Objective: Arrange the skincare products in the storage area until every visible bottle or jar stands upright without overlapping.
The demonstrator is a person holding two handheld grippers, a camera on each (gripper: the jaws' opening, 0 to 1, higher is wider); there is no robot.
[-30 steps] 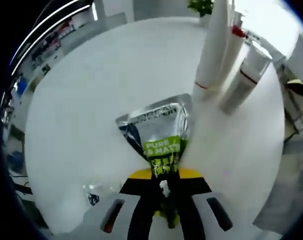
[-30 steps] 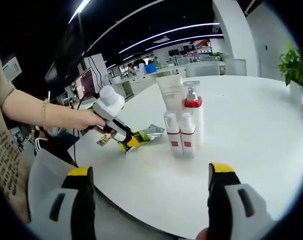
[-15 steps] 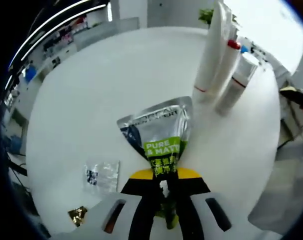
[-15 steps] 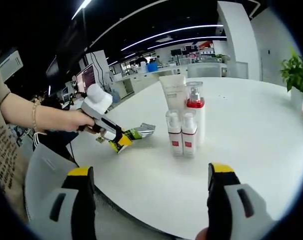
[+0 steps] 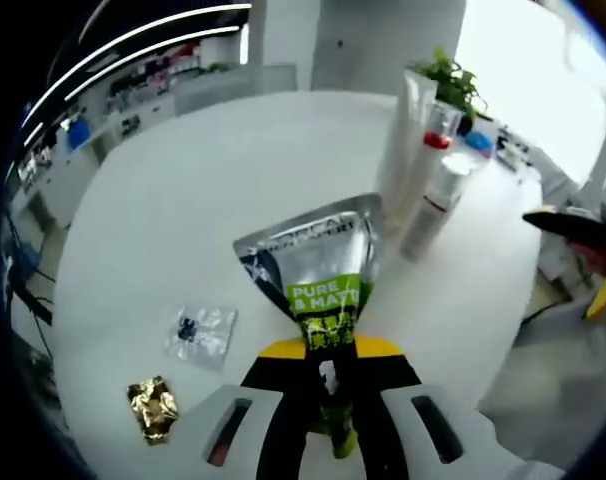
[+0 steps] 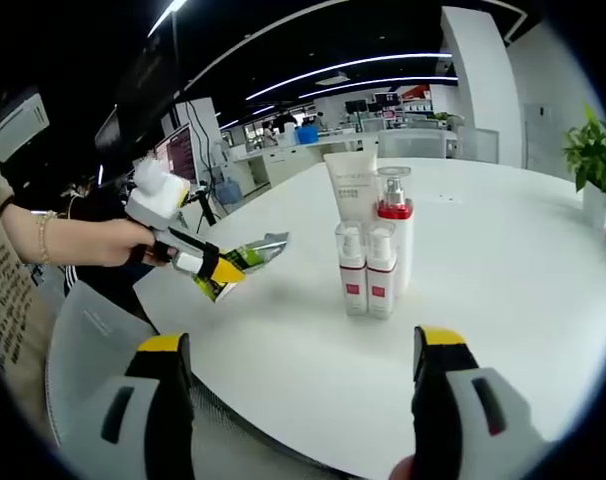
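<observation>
White round table (image 6: 503,290); left tool (image 5: 328,345) clamps silver-green sachet (image 5: 318,265) above it; right tool (image 6: 295,365) agape.

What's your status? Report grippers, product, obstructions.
Left gripper shut on silver-green sachet, held above the table. Right gripper open, empty. Four bottles and tube upright, clustered. Clear packet and gold wrapper lie apart.
</observation>
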